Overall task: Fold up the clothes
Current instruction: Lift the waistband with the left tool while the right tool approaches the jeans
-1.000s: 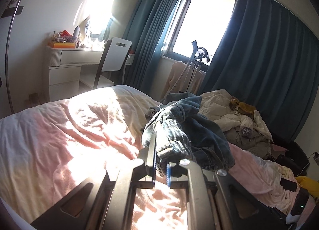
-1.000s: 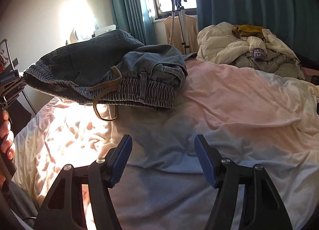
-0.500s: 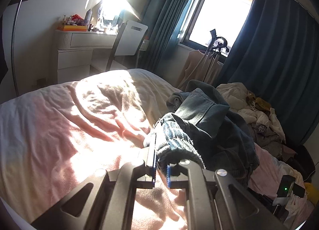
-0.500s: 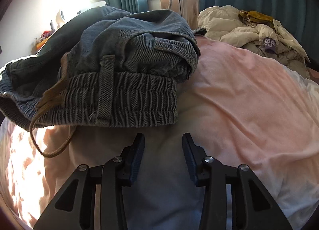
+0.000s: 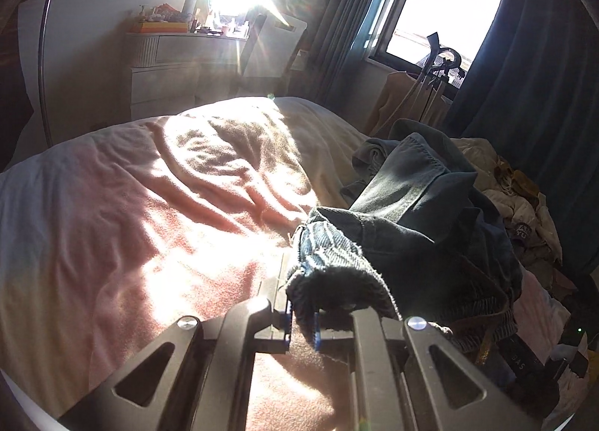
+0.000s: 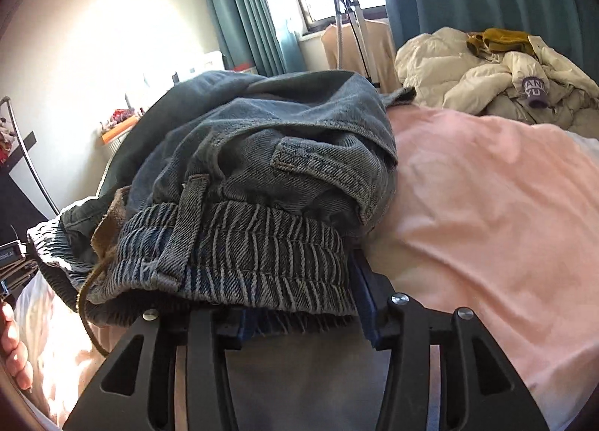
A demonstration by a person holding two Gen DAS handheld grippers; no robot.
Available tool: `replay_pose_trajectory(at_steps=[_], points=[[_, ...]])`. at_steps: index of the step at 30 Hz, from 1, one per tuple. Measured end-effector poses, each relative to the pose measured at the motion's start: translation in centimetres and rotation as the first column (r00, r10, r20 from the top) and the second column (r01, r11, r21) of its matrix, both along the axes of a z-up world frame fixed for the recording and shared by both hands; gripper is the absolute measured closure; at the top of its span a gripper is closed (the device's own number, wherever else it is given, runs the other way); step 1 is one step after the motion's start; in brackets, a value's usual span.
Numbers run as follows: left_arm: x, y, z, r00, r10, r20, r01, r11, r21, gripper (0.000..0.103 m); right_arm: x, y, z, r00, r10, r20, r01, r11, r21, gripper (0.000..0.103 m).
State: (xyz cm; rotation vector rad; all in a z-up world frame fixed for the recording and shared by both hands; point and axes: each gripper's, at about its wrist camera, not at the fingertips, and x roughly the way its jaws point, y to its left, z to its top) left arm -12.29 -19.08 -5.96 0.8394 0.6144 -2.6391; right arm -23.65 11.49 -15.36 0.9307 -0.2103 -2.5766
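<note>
2 claws on jeans [image 6: 262,184] over pink bed [image 5: 149,225]: left claw [image 5: 301,326] clamped, right claw [image 6: 299,322] opening.

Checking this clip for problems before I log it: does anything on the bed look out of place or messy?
The jeans are bunched in a crumpled heap rather than spread flat, with their drawstring dangling loose. A pile of unfolded clothes sits at the far side of the bed. Nothing looks damaged or spilled.
</note>
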Motion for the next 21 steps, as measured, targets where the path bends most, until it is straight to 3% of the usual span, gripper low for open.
replay_pose_trajectory(at_steps=[4,5,7,10,17,21], points=[[-0.2,0.5,-0.3,1.0,-0.003,0.017,0.004,1.0,-0.011,0.096,-0.8,0.9,-0.6,0.998,-0.026,0.057,0.028,0.999,-0.035,0.061],[-0.1,0.6,-0.4,1.0,-0.004,0.018,0.005,1.0,-0.018,0.096,-0.7,1.2,-0.5,0.998,-0.041,0.051,0.043,0.998,-0.038,0.065],[0.0,0.7,-0.4,1.0,-0.009,0.021,0.01,1.0,-0.014,0.096,-0.5,1.7,-0.2,0.997,-0.071,0.037,0.072,0.997,-0.04,0.087],[0.2,0.6,-0.6,0.999,-0.025,0.029,0.025,1.0,0.008,0.096,0.8,1.2,1.4,0.994,-0.113,-0.01,0.113,0.994,0.0,0.095],[2.7,1.6,0.2,0.993,-0.109,-0.033,0.111,0.992,0.056,0.096,4.5,2.8,7.2,0.98,-0.185,-0.078,0.181,0.982,-0.046,0.098],[4.9,4.2,1.7,0.98,-0.196,-0.035,0.196,0.981,-0.001,0.096,7.1,3.9,10.8,0.974,-0.2,-0.109,0.193,0.979,-0.068,0.098]])
